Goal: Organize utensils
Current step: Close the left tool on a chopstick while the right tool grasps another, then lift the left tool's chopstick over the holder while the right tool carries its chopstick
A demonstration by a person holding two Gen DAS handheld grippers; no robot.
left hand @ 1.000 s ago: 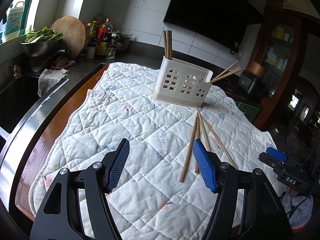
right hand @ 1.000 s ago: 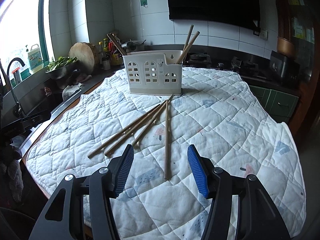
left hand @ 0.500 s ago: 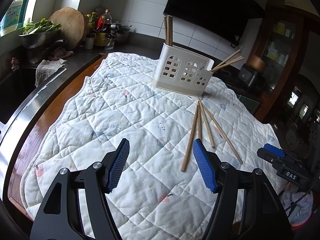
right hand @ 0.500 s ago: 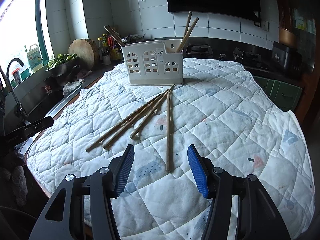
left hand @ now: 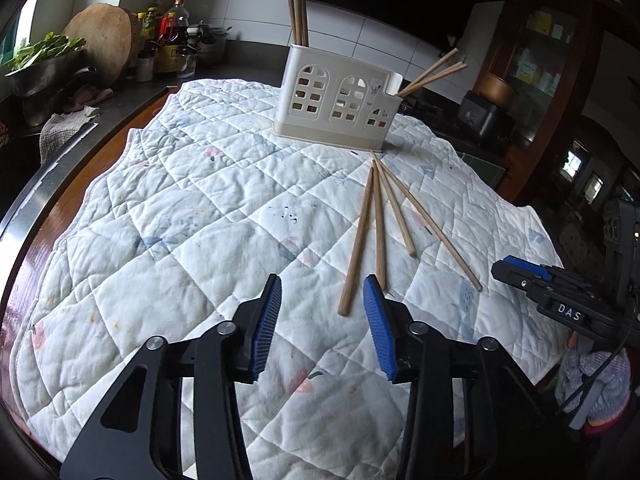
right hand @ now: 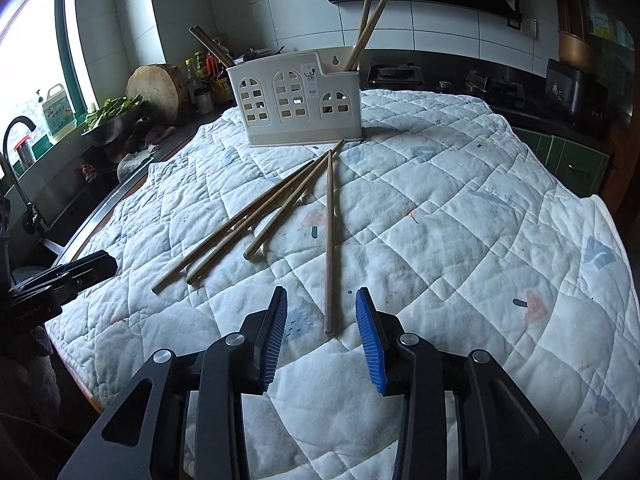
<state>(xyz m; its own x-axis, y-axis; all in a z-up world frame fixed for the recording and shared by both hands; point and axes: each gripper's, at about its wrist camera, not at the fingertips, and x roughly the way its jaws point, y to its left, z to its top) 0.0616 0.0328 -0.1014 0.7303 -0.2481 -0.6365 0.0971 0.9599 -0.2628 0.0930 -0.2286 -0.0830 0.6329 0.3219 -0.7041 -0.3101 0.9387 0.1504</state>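
Observation:
A white slotted utensil holder (left hand: pixel 336 100) (right hand: pixel 296 100) stands on a quilted cloth (left hand: pixel 180 220) and holds chopsticks at both ends. Several loose wooden chopsticks (left hand: pixel 376 220) (right hand: pixel 256 224) fan out on the cloth in front of it. My left gripper (left hand: pixel 320 320) is open and empty, just short of the near end of one chopstick (left hand: pixel 356 244). My right gripper (right hand: pixel 322 328) is open, with the near end of a single chopstick (right hand: pixel 329 240) lying between its blue pads. The right gripper also shows at the right edge of the left wrist view (left hand: pixel 560 296).
A dark counter at the left carries a round chopping board (left hand: pixel 102 46), bottles (left hand: pixel 164 44), a bowl of greens (left hand: pixel 40 68) and a rag (left hand: pixel 64 124). A sink with a tap (right hand: pixel 20 168) lies further left. A stove (right hand: pixel 394 74) stands behind the cloth.
Both grippers have moved forward and lower toward the loose chopsticks. The right gripper's pads now flank the end of one chopstick. Both stay open.

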